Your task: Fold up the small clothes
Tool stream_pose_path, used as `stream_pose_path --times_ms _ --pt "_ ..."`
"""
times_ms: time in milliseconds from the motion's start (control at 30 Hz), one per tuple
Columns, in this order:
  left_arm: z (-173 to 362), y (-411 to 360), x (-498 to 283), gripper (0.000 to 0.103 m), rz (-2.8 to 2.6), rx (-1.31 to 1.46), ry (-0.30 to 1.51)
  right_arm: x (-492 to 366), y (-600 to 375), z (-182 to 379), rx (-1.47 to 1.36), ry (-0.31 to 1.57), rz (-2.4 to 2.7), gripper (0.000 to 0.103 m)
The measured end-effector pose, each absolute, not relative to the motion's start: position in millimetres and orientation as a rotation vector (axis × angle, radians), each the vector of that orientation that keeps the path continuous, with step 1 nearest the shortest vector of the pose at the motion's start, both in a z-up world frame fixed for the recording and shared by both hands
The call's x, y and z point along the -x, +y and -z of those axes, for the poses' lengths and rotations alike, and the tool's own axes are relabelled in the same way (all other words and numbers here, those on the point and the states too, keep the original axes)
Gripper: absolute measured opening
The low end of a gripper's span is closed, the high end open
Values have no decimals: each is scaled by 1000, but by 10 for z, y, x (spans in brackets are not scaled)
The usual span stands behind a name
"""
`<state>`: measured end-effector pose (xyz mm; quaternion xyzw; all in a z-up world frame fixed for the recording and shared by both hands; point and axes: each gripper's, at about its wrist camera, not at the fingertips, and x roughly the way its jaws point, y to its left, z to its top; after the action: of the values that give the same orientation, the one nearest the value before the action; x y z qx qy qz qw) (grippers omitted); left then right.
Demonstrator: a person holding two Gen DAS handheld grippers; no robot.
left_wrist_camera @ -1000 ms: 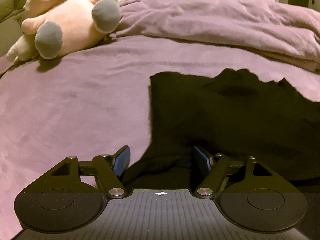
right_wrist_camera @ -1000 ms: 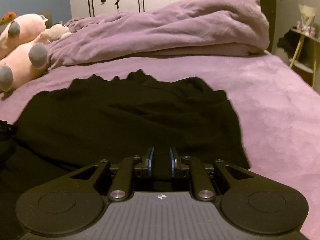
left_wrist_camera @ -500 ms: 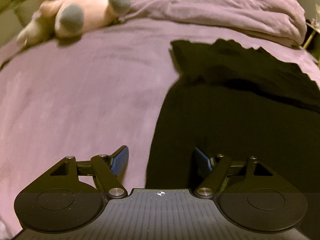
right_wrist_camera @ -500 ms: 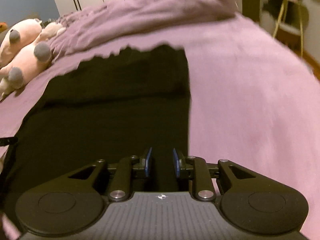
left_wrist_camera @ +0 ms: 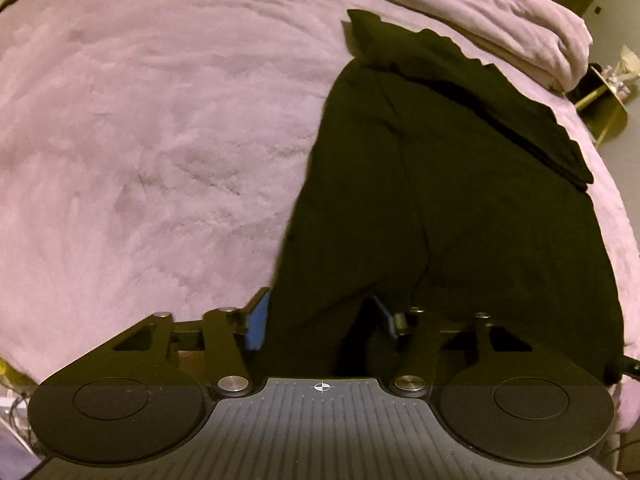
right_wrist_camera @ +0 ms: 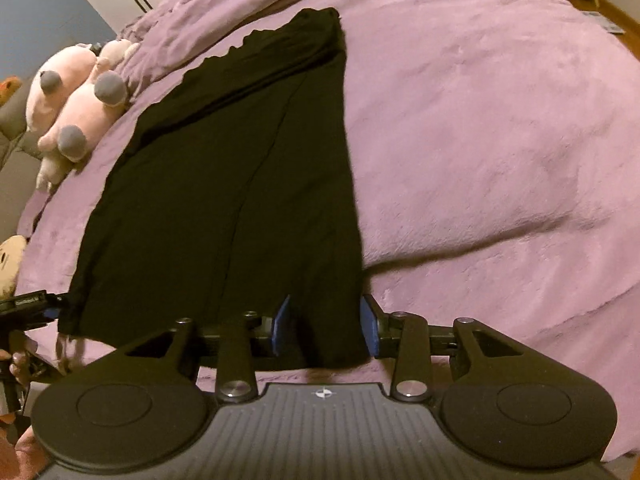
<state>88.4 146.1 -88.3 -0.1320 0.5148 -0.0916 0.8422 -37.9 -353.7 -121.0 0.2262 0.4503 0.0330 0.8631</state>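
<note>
Left gripper (right_wrist_camera: 44, 308) cut off at frame edge, black garment's (left_wrist_camera: 460, 208) near hem hidden behind fingers (left_wrist_camera: 256, 326)

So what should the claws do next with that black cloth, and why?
Probably lift both away. The black cloth garment already lies stretched flat on the purple fleece bedspread; the right claw is opening around its near corner, while the left claw is closing on the other.

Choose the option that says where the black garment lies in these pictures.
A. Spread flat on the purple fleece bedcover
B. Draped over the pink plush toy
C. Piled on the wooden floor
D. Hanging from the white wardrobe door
A: the black garment lies stretched out flat on the purple fleece bedcover, apart from the pink plush toy at the bed's edge.
</note>
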Motion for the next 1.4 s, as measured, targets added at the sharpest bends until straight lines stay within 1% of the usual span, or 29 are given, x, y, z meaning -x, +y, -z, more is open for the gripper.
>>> stream_pose_path --times_ms 67,100,167,233,267,367,467,633,800,833,967,1033,1067,1233,1300,1367,1400 --pt "882 1508 -883 42 201 288 1089 373 -3533 1245 -485 944 -73 36" --pt "885 1533 -877 39 202 293 1092 370 -3538 1257 -488 943 -80 33" --pt "890 1559 -878 22 201 290 1097 368 -3539 1263 -483 943 -80 21" --pt "894 1589 -884 17 199 296 1102 375 -3536 1258 -477 940 -83 14" --pt "892 1604 -884 12 205 307 1103 383 -3531 1259 -469 942 -82 13" --pt "871 1619 -895 8 226 297 1114 387 -3528 1230 -460 943 -93 12" --pt "806 1606 -923 7 269 270 1127 374 -3534 1193 -462 949 -107 11" --pt "601 1655 -1021 6 340 371 1134 330 -3658 1124 -613 938 -166 10" --pt "358 1653 -1199 5 400 497 1077 173 -3765 990 -762 900 -228 9" --pt "313 1647 -1250 5 414 526 1061 126 -3785 965 -786 889 -237 5" --pt "218 1574 -1550 5 404 597 1008 -157 -3879 889 -870 847 -243 5" --pt "195 1530 -1727 5 377 598 980 -341 -3881 840 -853 828 -235 4" --pt "183 1510 -1818 5 365 605 964 -449 -3864 806 -828 815 -231 0" --pt "268 1419 -2277 6 290 650 932 -929 -3826 652 -658 743 -129 0" --pt "353 1367 -2413 6 282 641 957 -1065 -3781 604 -544 726 -88 1" --pt "452 1311 -2490 6 283 634 990 -1120 -3725 586 -454 722 -122 6" --pt "495 1298 -2489 6 285 629 1001 -1103 -3672 577 -401 719 -160 6"
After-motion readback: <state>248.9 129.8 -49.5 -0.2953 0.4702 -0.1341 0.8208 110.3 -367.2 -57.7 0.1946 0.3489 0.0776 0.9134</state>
